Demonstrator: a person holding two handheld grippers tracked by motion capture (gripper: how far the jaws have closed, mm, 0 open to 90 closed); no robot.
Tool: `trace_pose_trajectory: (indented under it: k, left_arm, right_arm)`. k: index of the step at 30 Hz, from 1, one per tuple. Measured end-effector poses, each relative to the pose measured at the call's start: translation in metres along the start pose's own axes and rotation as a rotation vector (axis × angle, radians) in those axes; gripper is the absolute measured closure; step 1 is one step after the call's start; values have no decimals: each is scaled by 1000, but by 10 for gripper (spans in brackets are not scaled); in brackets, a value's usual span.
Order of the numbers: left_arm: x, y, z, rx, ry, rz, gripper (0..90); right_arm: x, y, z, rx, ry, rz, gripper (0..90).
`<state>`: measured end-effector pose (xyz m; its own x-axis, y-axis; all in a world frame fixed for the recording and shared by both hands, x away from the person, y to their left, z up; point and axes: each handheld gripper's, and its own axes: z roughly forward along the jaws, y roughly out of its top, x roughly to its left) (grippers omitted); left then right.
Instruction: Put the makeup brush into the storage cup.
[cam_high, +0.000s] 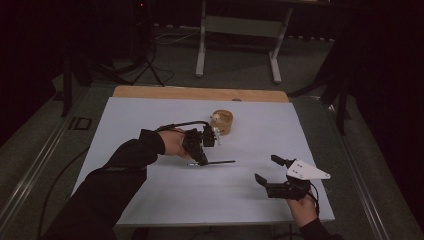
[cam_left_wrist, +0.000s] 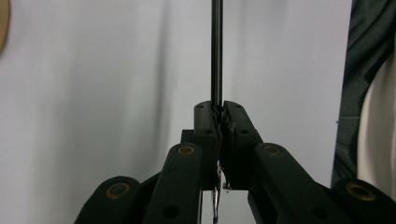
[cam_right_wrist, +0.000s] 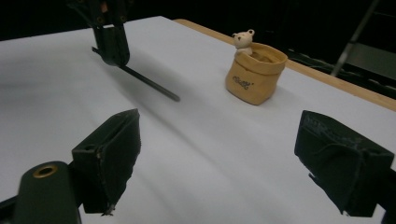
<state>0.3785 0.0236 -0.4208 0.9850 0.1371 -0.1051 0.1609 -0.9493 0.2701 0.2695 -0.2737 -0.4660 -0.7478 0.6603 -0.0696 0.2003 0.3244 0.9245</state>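
Left gripper (cam_high: 207, 159) pinched a thin dark rod (cam_high: 220, 162) between jaws pressed together, the rod projecting beyond their tips over the white worktop (cam_high: 150, 115); right gripper (cam_high: 267, 170), jaws spread, held nothing; bear-trimmed pot (cam_high: 222, 121) lay beyond, placement apparently pending.

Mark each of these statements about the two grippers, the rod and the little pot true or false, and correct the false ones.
1. The left gripper is shut on a thin dark rod. True.
2. The right gripper holds the rod. False: its jaws stand wide apart with nothing between them.
3. A small bear figure sits at the rim of the tan pot. True.
4. The pot lies tipped on its side. False: it stands upright on the white sheet.
5. The rod's free end is inside the pot. False: it is over the sheet, apart from the pot.
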Motion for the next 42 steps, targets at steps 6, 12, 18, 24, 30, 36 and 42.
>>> trace_pose_trajectory:
  k: [6, 12, 18, 24, 30, 36, 42]
  left_arm:
    - [-1, 7, -3, 24, -5, 3, 851]
    - [1, 15, -6, 50, -21, -17, 851]
    - [1, 21, -7, 64, -30, -21, 851]
    - [1, 30, -10, 69, -22, -33, 851]
    - [0, 39, -12, 89, -18, -35, 851]
    - [-1, 47, -8, 109, -27, -49, 851]
    - [-4, 51, -5, 120, -39, -42, 851]
  right_arm:
    - [4, 9, 3, 47, 20, -11, 141]
    - [13, 21, 10, 73, -5, -128, 128]
    - [31, 26, 20, 121, -17, -305, 142]
    - [51, 31, 31, 159, -40, -487, 281]
    - [62, 36, 44, 231, -51, -605, 387]
    - [83, 40, 59, 259, -77, -818, 546]
    - [99, 37, 72, 291, -121, -974, 607]
